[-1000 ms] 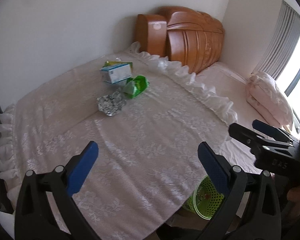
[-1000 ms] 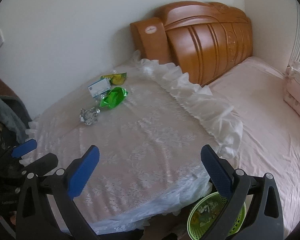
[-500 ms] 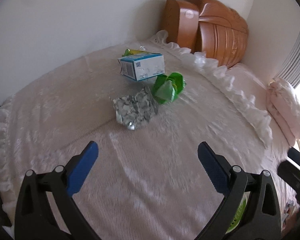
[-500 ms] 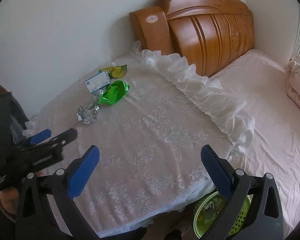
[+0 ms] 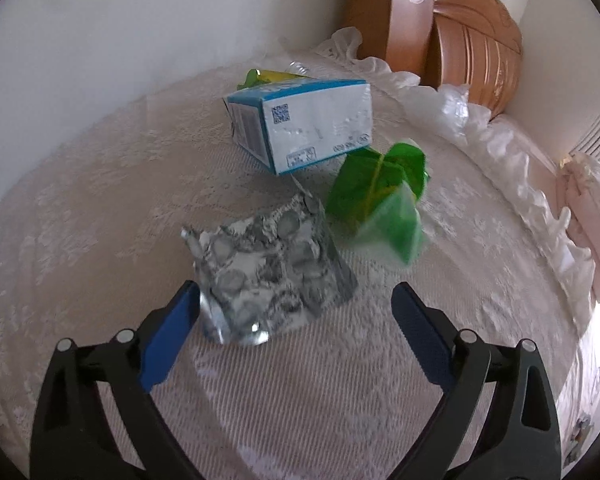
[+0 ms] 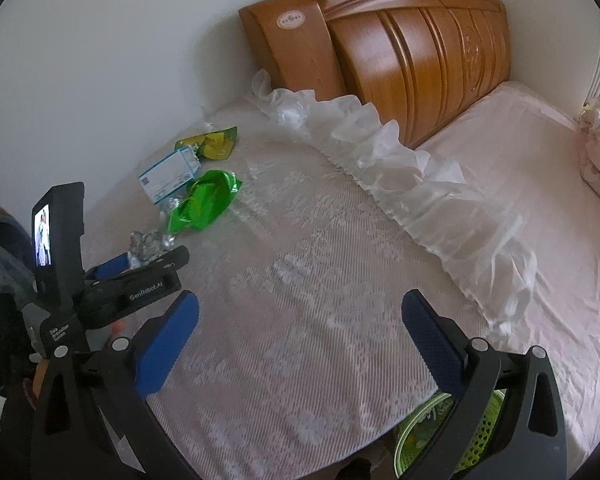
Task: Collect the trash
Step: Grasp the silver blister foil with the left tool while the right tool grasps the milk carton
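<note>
Here, left gripper (image 5: pixel 296 304): my blue-padded jaws stand wide apart and hold nothing; the left pad sits just beside the crumpled silver foil blister pack (image 5: pixel 268 276).
Right gripper (image 6: pixel 300 316): gaping just as wide and empty, over bare lace tablecloth (image 6: pixel 300 280).
Trash: white-and-blue cardboard box (image 5: pixel 300 128) beyond the foil, crumpled green plastic wrapper (image 5: pixel 380 196) to its right, yellow-green wrapper (image 6: pixel 212 144) nearest the wall.
Edges: ruffled hem (image 6: pixel 400 168) borders the pink bed (image 6: pixel 540 184).
Bin: green perforated basket (image 6: pixel 476 440) below the table's near edge.

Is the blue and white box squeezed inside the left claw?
No, the box lies on the lace cover, well beyond the open left claw.
</note>
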`<state>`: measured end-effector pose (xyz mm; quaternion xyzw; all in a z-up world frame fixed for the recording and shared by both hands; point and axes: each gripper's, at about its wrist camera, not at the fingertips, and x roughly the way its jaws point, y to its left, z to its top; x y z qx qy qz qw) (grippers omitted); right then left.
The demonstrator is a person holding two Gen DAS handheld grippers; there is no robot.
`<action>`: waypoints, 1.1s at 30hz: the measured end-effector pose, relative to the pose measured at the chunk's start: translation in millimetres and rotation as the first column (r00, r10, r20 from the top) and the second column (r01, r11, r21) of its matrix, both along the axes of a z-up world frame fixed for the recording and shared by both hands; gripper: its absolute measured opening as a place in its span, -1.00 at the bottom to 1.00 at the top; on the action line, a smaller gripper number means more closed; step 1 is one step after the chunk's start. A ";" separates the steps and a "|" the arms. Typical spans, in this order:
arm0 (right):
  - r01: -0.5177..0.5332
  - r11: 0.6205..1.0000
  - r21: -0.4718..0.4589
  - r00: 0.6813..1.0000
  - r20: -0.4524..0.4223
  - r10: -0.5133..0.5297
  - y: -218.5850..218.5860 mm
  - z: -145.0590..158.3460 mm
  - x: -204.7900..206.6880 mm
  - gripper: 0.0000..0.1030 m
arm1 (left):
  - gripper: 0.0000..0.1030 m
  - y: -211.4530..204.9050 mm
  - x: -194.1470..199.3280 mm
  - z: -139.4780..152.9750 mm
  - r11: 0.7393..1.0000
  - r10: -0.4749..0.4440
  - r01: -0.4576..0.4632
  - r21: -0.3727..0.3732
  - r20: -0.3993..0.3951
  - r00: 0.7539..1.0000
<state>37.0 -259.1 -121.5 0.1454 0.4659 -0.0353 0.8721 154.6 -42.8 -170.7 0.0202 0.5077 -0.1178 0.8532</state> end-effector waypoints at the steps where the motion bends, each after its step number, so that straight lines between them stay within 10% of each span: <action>1: 0.000 1.000 0.003 1.000 -0.002 0.000 -1.7 -1.8 4.1 0.96 | 0.71 0.2 3.1 -0.5 1.000 0.000 0.000 -0.002 0.001 1.000; 6: -0.005 1.000 0.015 1.000 -0.009 0.005 -4.6 -9.5 19.6 0.95 | 0.30 2.3 11.6 -3.0 0.999 -0.022 0.021 -0.025 -0.013 1.000; 25: -0.260 0.965 0.025 0.964 0.054 0.259 54.8 7.5 116.5 0.95 | 0.24 59.5 -24.9 32.4 0.998 0.036 -0.034 -0.047 0.039 0.999; 33: -0.342 0.934 -0.101 0.935 -0.133 0.328 136.9 -14.1 211.3 0.95 | 0.24 82.9 -35.4 39.6 0.995 0.078 -0.074 -0.067 0.056 0.995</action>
